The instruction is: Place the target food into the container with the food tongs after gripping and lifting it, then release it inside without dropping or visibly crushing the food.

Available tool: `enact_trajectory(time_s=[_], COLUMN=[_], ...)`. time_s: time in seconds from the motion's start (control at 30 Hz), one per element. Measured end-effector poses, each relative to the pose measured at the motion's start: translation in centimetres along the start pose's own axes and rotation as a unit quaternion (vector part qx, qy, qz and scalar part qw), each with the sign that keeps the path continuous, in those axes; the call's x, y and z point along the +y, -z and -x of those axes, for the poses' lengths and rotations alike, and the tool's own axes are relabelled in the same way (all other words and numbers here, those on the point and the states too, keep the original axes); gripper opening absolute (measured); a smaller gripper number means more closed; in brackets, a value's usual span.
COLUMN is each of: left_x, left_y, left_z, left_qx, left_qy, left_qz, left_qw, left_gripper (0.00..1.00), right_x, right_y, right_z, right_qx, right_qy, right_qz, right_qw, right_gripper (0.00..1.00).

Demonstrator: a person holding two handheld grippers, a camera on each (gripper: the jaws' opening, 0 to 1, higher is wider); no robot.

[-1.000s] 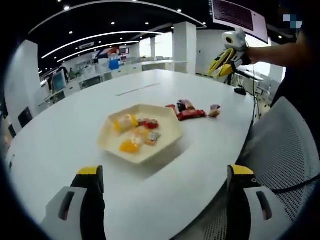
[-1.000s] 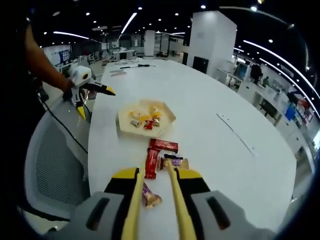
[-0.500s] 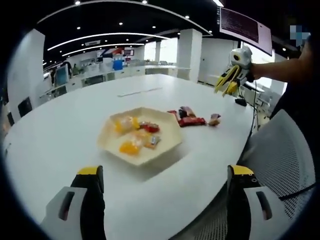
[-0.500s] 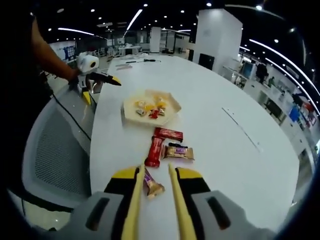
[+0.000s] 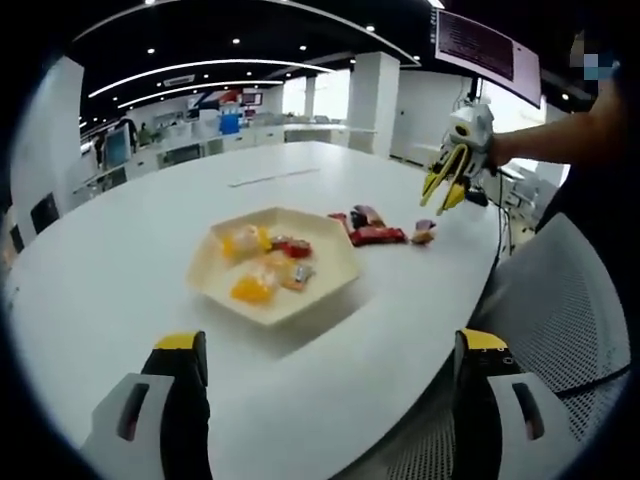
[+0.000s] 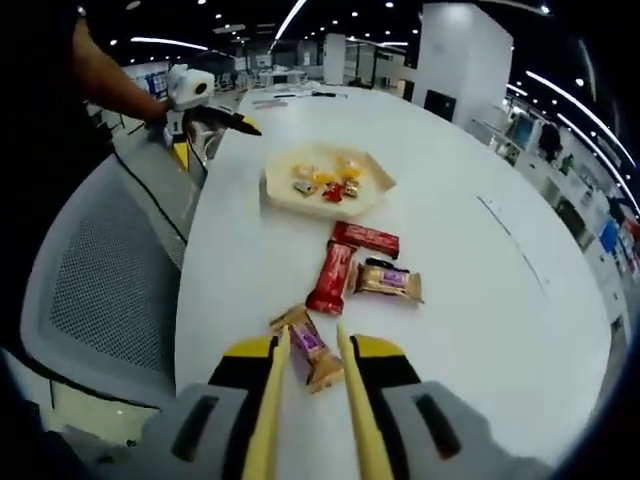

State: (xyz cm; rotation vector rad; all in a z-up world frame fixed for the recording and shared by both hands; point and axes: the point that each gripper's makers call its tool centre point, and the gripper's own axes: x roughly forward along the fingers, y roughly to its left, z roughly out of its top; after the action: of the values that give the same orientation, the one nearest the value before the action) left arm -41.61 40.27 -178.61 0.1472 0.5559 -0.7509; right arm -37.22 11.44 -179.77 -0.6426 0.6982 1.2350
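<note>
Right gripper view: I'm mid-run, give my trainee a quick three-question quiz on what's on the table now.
1. True or false: the tongs already grip the nearest snack.
2. Which wrapper lies between the tong tips? A) red bar B) tan and purple snack C) yellow candy
3. Fill in: the hexagonal tray holds several small ____.

Key:
1. False; the tips sit either side of it, with gaps showing.
2. B
3. Candies. The red bar lies on the white table, outside the tray.
</note>
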Motion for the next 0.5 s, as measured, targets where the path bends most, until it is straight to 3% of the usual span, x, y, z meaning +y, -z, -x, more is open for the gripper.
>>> enact_trajectory(time_s=[0.3, 0.5], left_x=[0.0, 0.1], left_y=[0.1, 0.2], left_z=[0.1, 0.0], left_qx=[0.002, 0.004], left_qy=[-0.002, -0.001], left_qz=[0.004, 0.004], left_qw=[1.0, 1.0], left_gripper=[1.0, 1.0], right_x=[0.1, 0.2], right_y=[1.4, 2.2], right_z=[-2.3, -2.9], right_qx=[0.034, 0.054], right_qy=[-0.007, -0.004], right_qz=[0.018, -0.003], right_qw=[0.9992, 0.9985], right_gripper=[0.29, 0.27])
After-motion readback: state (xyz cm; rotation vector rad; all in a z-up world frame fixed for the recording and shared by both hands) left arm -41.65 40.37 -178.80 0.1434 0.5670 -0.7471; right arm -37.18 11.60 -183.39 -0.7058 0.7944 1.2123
